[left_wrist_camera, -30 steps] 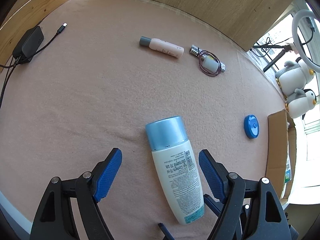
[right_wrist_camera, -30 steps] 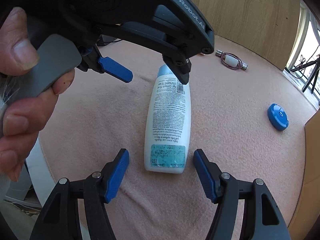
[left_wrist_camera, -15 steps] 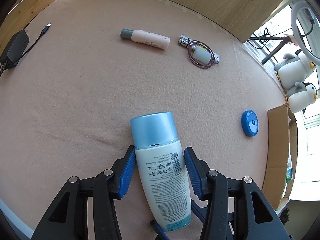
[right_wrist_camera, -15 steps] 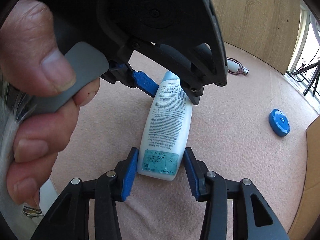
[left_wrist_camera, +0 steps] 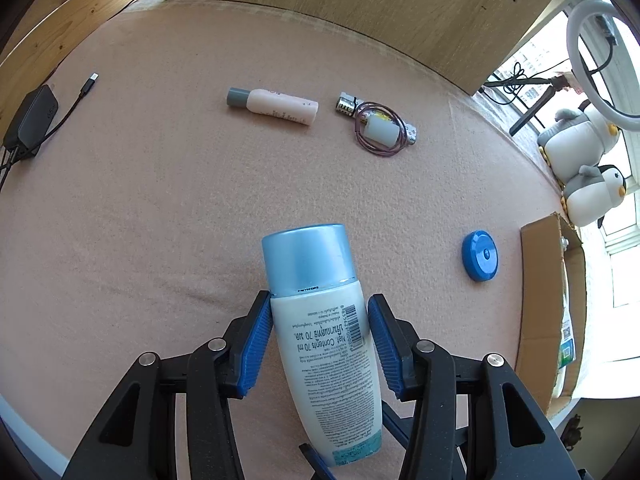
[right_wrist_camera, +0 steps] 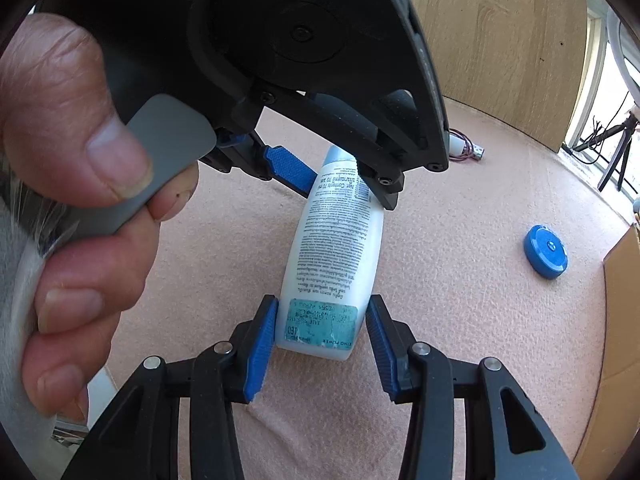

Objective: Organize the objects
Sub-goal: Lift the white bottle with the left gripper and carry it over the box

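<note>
Pink felt covers the table (left_wrist_camera: 160,200) where I'm working, and I have both tongs on one white bottle (left_wrist_camera: 324,360) with a pale blue cap (left_wrist_camera: 306,260). My left tongs (left_wrist_camera: 320,344) have just closed in and now clamp it just below the cap, both blue pads pressed against its sides. My right tongs (right_wrist_camera: 320,344) have closed too and pinch its bottom end, by the teal label. The bottle lies between the two tools, its base low over the felt; I cannot tell whether it still touches.

Ahead of the left tongs and well apart lie a small pink tube (left_wrist_camera: 276,106) with a grey cap and, just to its right, a white plug wrapped in thin wire (left_wrist_camera: 378,130). A round blue lid (left_wrist_camera: 480,256) sits to the right of both tongs, clear of the bottle. Far off to the left are a black charger (left_wrist_camera: 30,120) and its cable.

In the right-wrist view my left hand (right_wrist_camera: 76,200) and its tool body fill the upper left and hide most of the table beyond.

At the right edge stands a cardboard box (left_wrist_camera: 540,300); I can make out some printed packaging inside, nothing more. Two plush penguins (left_wrist_camera: 584,168) sit beyond it by the window.
</note>
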`<state>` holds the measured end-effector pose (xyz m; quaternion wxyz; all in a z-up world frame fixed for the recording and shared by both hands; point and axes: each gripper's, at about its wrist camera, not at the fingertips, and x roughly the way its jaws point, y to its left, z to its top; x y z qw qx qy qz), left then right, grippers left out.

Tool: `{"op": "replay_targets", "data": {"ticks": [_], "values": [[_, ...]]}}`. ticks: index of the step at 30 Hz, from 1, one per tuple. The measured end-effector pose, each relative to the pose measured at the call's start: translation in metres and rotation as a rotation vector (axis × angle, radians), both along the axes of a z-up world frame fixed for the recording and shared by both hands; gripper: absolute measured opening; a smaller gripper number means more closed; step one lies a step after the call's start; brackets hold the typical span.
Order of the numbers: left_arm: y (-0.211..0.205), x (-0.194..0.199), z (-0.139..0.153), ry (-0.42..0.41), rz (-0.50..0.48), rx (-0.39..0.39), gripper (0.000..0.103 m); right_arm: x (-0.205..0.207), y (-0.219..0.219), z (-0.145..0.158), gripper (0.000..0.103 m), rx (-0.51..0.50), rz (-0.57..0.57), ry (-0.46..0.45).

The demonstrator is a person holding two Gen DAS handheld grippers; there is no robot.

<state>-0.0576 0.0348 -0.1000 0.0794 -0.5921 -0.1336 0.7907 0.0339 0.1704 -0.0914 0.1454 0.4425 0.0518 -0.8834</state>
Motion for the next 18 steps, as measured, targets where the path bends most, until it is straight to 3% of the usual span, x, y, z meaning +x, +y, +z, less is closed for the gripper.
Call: {"op": "replay_targets", "data": {"ticks": [9, 18], "values": [[0.017, -0.003, 0.04, 0.078, -0.031, 0.007, 0.052, 0.005, 0.023, 0.034, 0.041, 0.001, -0.027, 0.068], [0.024, -0.001, 0.047, 0.088, -0.045, 0.007, 0.052, 0.004, 0.04, 0.042, 0.041, 0.005, -0.048, 0.088]]}}
